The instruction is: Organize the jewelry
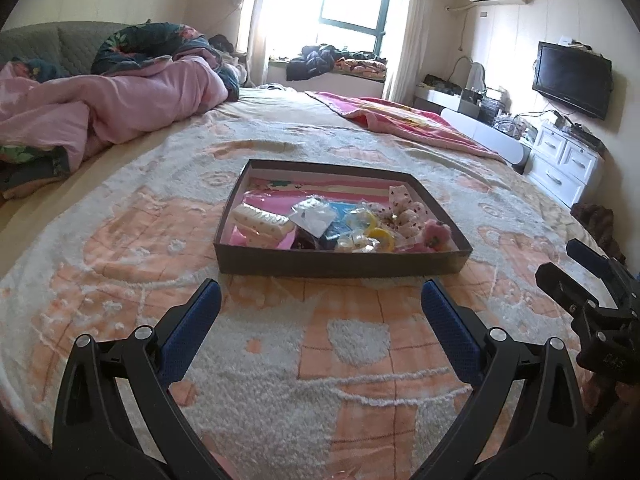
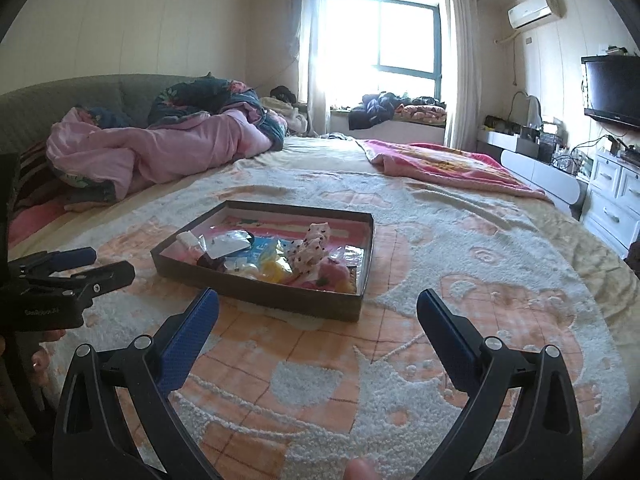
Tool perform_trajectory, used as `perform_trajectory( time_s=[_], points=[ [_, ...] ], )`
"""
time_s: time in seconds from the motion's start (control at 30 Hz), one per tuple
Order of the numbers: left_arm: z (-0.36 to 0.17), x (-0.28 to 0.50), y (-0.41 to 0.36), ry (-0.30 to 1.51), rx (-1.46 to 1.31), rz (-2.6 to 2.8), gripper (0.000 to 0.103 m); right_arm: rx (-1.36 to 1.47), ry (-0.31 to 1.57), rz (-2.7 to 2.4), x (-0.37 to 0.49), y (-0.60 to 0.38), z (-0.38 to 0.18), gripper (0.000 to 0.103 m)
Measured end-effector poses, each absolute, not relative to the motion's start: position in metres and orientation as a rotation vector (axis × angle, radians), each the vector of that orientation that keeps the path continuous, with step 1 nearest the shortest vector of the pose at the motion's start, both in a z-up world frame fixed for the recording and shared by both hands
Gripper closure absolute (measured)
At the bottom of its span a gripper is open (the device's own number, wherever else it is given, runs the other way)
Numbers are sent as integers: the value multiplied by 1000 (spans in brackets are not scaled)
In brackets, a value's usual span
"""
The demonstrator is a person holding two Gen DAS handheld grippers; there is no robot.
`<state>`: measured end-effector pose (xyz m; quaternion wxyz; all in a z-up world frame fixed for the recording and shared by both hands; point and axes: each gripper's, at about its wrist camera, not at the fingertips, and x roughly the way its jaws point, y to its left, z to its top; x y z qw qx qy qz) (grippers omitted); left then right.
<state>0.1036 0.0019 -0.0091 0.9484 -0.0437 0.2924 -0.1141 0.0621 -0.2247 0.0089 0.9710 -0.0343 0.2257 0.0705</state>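
The box (image 1: pixel 340 268) sits on the blanket (image 1: pixel 280 360) spread across the bed, holding a heap of small items, most wrapped in crinkled plastic and hard to identify (a white comb-like piece (image 1: pixel 262 220), yellow rings (image 1: pixel 380 236) and a dotted scrunchie (image 1: pixel 408 208) can be picked out). The left tool (image 1: pixel 320 296) hovers short of the box's near wall, its fingers apart and empty. The right tool (image 2: pixel 318 304) is likewise spread wide, with its base cut off by the frame.
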Motion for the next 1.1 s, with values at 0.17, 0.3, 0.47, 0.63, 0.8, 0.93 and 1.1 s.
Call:
perform_trajectory(
  time_s=[0.17, 0.3, 0.47, 0.63, 0.8, 0.93, 1.1],
  points=[
    [-13, 93, 2, 575, -80, -225, 11, -48, 450, 127, 53, -226, 3, 6],
    [-14, 88, 1, 559, -70, -211, 11, -53, 452, 104, 49, -226, -3, 6],
    [-13, 81, -2, 522, -54, -198, 11, -48, 414, 76, 37, -229, -8, 6],
    [-13, 79, 0, 494, -56, -194, 11, -34, 360, 70, 31, -231, -6, 6],
    [-14, 80, 1, 488, -58, -189, 11, -38, 344, 61, 30, -232, -7, 6],
    [-14, 80, 2, 483, -63, -186, 11, -43, 323, 61, 29, -230, -8, 6],
    [-12, 79, 2, 462, -59, -184, 11, -47, 291, 58, 26, -229, -7, 6]
  ],
)
